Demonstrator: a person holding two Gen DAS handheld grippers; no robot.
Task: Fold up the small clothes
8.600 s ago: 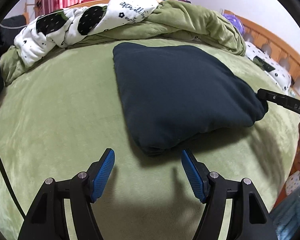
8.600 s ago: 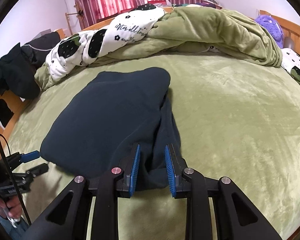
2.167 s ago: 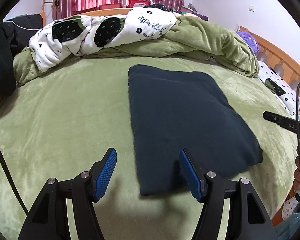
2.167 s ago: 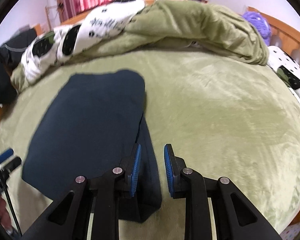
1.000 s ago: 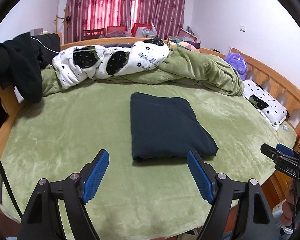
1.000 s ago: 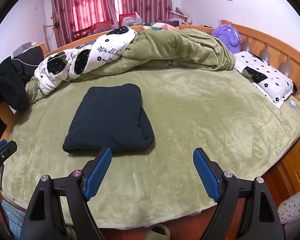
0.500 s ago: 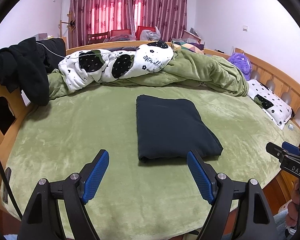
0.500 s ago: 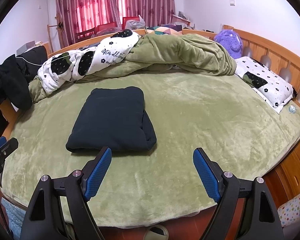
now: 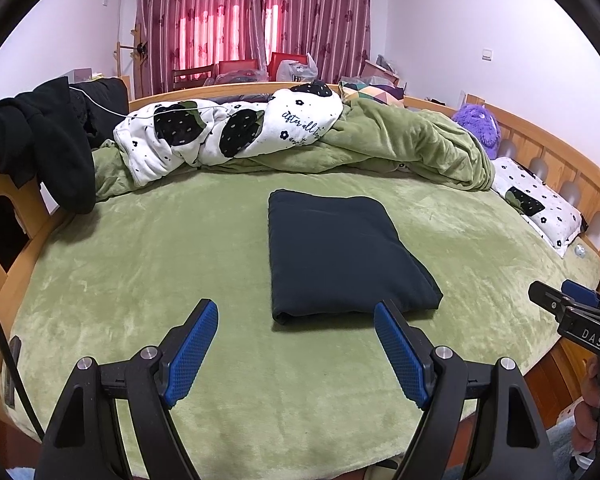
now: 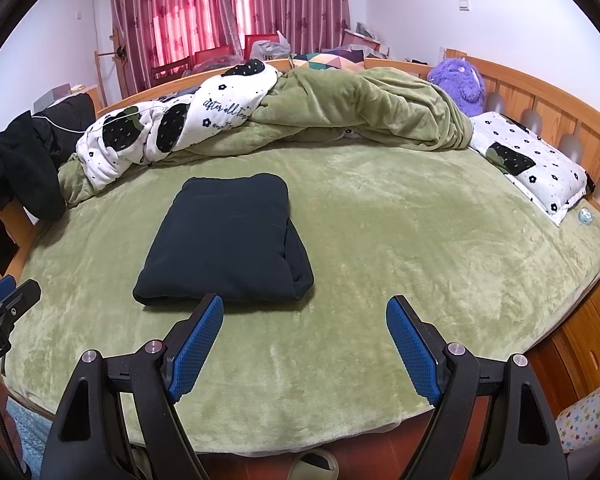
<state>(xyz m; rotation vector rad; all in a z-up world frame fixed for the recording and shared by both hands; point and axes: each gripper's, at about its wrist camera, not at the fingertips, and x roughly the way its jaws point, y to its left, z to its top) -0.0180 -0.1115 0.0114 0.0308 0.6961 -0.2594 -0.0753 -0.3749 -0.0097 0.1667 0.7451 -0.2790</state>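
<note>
- Navy garment lies folded into a compact, thick rectangle on the green bed cover, near the middle of the bed and flat on it; the right wrist view shows stacked layers along its right edge.
- Nothing touches the garment; both tongs are apart from it, out past its near edge.
- Left tongs hang over the cover in front of the garment, blue pads spread wide, holding nothing. In that view the right pad's tip overlaps the garment's near edge, though whether it is touching cannot be told.
- Right tongs are likewise spread wide and hold nothing; the garment sits ahead and to the left of them, with bare cover between the pads.
- Beyond the garment's far edge a rumpled green duvet is heaped across the bed, with a white quilt printed with black strawberries piled against its left end.
- Right of the garment, well apart, a white patterned pillow lies by the wooden bed rail, and a purple plush toy sits behind the duvet.
- Left of the garment, dark clothing hangs over the wooden frame.
- Red curtains cover the window behind the bed.
</note>
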